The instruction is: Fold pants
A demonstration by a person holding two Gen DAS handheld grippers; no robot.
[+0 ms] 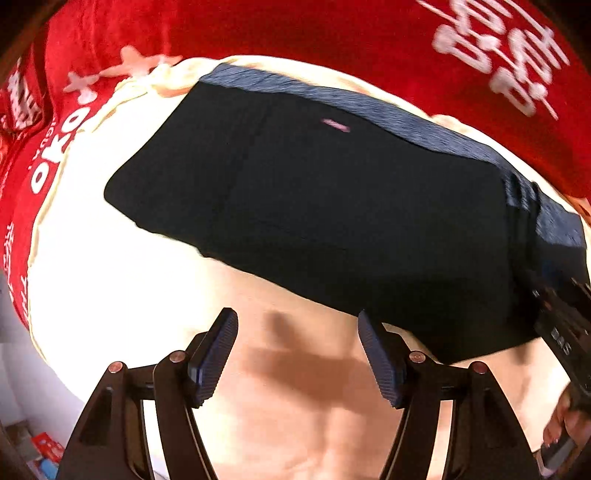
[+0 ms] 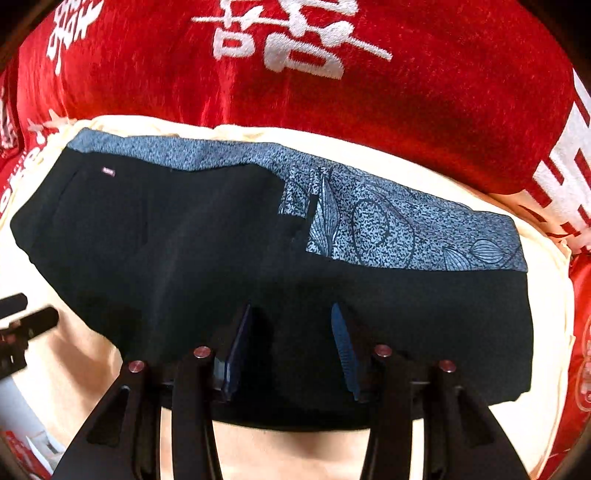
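- Pointing down at the bed: left gripper, low in the left wrist view, jaws standing wide apart, holding nothing, only the cream sheet between them.
- Hanging low in the right wrist view: right gripper, jaws partly apart over the black pants; cannot tell if pinching the cloth.
- Lying folded across the middle, patterned blue band along the top edge.
- Blurring in the left wrist view: red blanket lettering.

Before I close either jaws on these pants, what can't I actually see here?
- Right wrist view: the near hem of the black pants with a blue patterned band is hidden behind the right gripper.
- Left wrist view: motion blur; the pants' right end is covered by the other tool.
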